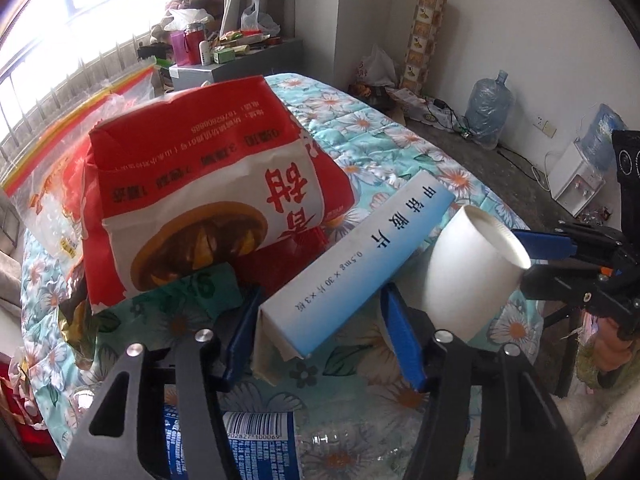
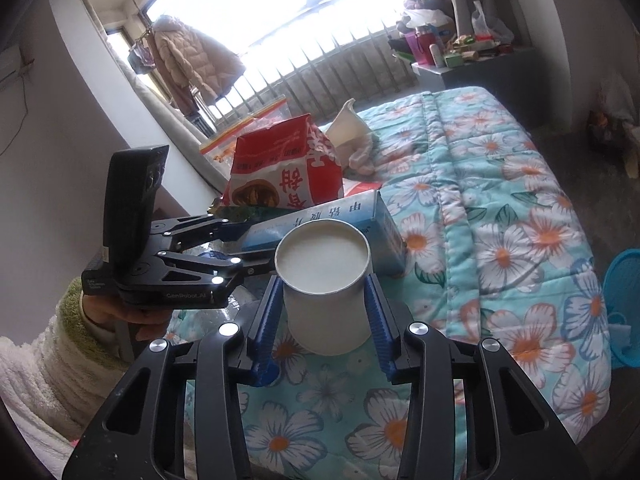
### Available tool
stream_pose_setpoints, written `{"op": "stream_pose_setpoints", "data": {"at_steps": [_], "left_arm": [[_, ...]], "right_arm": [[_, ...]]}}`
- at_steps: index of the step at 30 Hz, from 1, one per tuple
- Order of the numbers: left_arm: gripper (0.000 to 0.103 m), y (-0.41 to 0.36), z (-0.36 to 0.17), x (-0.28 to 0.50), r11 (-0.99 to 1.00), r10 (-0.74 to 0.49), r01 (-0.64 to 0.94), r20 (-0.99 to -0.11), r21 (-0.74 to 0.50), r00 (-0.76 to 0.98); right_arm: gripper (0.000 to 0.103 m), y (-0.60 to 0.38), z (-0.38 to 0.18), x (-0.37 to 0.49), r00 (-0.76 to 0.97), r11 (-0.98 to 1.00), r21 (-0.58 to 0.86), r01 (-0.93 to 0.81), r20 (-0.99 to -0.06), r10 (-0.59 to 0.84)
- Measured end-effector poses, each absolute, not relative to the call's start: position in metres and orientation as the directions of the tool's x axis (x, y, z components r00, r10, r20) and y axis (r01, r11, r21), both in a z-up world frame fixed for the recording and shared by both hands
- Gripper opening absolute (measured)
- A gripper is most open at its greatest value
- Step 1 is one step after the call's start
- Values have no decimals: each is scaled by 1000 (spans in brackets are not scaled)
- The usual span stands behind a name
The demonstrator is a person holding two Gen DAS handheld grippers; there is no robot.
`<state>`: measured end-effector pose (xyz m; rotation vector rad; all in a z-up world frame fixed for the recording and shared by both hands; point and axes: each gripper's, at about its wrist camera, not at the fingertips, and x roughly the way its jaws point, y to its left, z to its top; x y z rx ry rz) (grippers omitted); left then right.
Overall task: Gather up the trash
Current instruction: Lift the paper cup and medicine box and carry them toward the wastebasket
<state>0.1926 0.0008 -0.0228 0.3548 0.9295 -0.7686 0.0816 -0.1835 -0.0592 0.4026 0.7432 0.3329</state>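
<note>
Down my left wrist view first: my left gripper (image 1: 320, 322) straddles the near end of the long medicine box (image 1: 352, 268), which lies on the floral quilt (image 1: 380, 120). The right pad stands clear of it and the left looks barely touching, so I'd call these tongs released. Beside it leans the red snack bag (image 1: 208, 184).

Now my right wrist view: my right gripper (image 2: 326, 318) is clenched on the white paper cup (image 2: 326, 292), pads pressing both sides, mouth facing me, ready to carry off.
</note>
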Motion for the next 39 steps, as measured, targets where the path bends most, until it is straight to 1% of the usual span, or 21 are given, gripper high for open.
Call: {"op": "stream_pose_setpoints", "data": {"at_steps": [3, 6, 9, 13, 19, 23, 28, 32, 37, 39], "left_arm": [[55, 0, -24, 190, 681, -434, 732, -821, -30, 370], [52, -2, -24, 188, 675, -433, 737, -821, -22, 372], [50, -1, -25, 187, 673, -434, 740, -822, -23, 369], [49, -2, -26, 186, 670, -435, 742, -819, -17, 374], [48, -2, -26, 186, 669, -434, 743, -821, -19, 370], [48, -3, -24, 185, 659, -427, 752, -825, -5, 370], [47, -4, -24, 186, 656, -429, 755, -824, -2, 371], [42, 3, -23, 190, 673, -435, 739, -812, -8, 388], [40, 11, -17, 193, 687, -452, 726, -796, -23, 403], [38, 14, -14, 193, 691, -460, 722, -788, -28, 410]], "right_arm": [[41, -188, -61, 85, 681, 852, 500, -152, -572, 457], [45, -190, -61, 87, 684, 844, 513, -153, -562, 466], [54, -190, -62, 90, 685, 839, 522, -155, -555, 472], [56, -187, -64, 95, 675, 831, 533, -159, -556, 486], [63, -181, -68, 103, 656, 822, 543, -171, -560, 506], [66, -177, -66, 104, 648, 810, 553, -195, -547, 530], [67, -169, -61, 102, 653, 823, 519, -231, -544, 527], [67, -163, -58, 96, 661, 852, 455, -259, -560, 500], [67, -158, -60, 89, 656, 868, 404, -290, -576, 487], [67, -152, -61, 88, 656, 878, 370, -303, -588, 474]]}}
